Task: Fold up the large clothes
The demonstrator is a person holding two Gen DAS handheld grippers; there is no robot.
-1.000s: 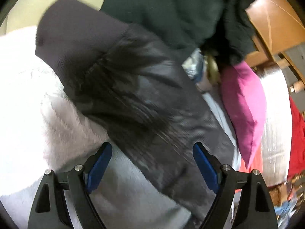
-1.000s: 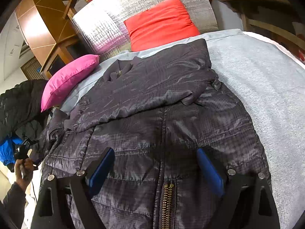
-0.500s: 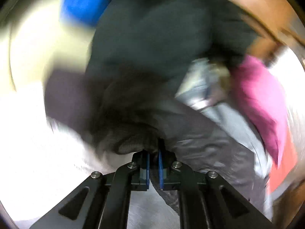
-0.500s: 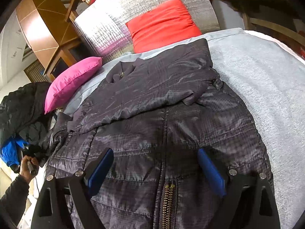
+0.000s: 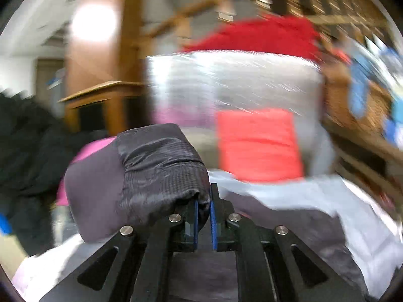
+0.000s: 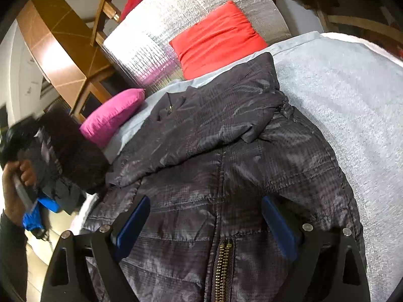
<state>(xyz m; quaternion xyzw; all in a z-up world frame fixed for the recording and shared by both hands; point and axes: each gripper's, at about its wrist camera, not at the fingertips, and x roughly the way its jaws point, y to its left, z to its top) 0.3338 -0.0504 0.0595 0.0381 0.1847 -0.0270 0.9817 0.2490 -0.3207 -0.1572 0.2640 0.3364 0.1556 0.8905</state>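
A dark grey quilted jacket (image 6: 226,156) lies front up on the grey bed cover (image 6: 352,95), zipper toward me, one sleeve folded across the chest. My left gripper (image 5: 203,220) is shut on the other sleeve's cuff end (image 5: 151,173) and holds it lifted. In the right wrist view that sleeve (image 6: 73,151) is raised at the left by the hand. My right gripper (image 6: 209,224) is open above the jacket's lower front, either side of the zipper (image 6: 223,264).
A red cushion (image 6: 216,40) and a pink cushion (image 6: 113,115) lie at the head of the bed against a silver padded headboard (image 6: 163,25). Wooden furniture (image 6: 58,50) stands at the left. Dark clothes (image 5: 22,151) pile beside the bed.
My left gripper closed on the sleeve cuff, lifted it and swung round toward the headboard. My right gripper stayed open over the jacket hem.
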